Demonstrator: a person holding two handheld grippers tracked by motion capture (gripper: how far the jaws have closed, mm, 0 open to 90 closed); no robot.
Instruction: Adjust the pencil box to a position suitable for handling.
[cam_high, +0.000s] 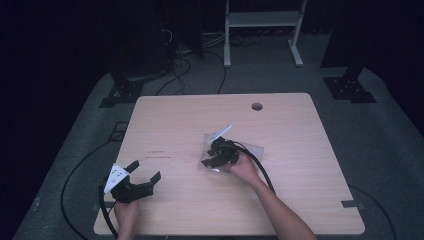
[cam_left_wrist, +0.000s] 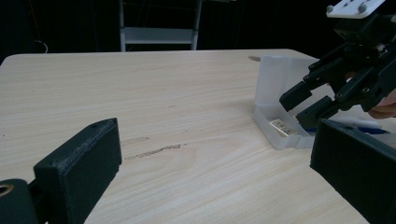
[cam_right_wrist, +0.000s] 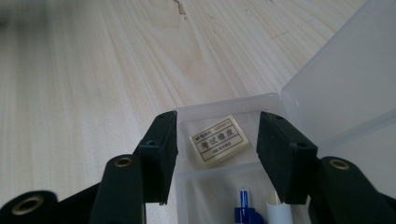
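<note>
The right tool (cam_high: 212, 159) hung over a clear plastic box (cam_high: 252, 150) near the middle of the wooden surface (cam_high: 300, 190), its jaws standing apart with nothing clamped between them. In the right gripper view the two black jaws straddled the end compartment of the box (cam_right_wrist: 322, 93), one at each side of a small eraser (cam_right_wrist: 219, 139) in a pale printed sleeve with dark characters on it. The eraser lay flat on the compartment floor, clear of both jaws. Behind a low divider, in the next compartment nearer the camera, lay the tip of a blue pen (cam_right_wrist: 245, 205) and, just beside it, a white cylinder (cam_right_wrist: 278, 207). The box's hinged lid (cam_right_wrist: 345, 79) stood open, tilted up and back at the right of that view.

In the left gripper view the right tool (cam_left_wrist: 303, 105) pointed down at an angle into the box (cam_left_wrist: 280, 121), its jaw tips just above the eraser (cam_left_wrist: 282, 127), with the lid (cam_left_wrist: 275, 77) upright behind it.

The left tool (cam_high: 145, 172) rested near the front left corner of the surface, well apart from the box. Its jaws were spread wide and held nothing; only bare wood lay between them. A hand (cam_high: 126, 212) gripped it from below, and its cable trailed off the edge.
</note>
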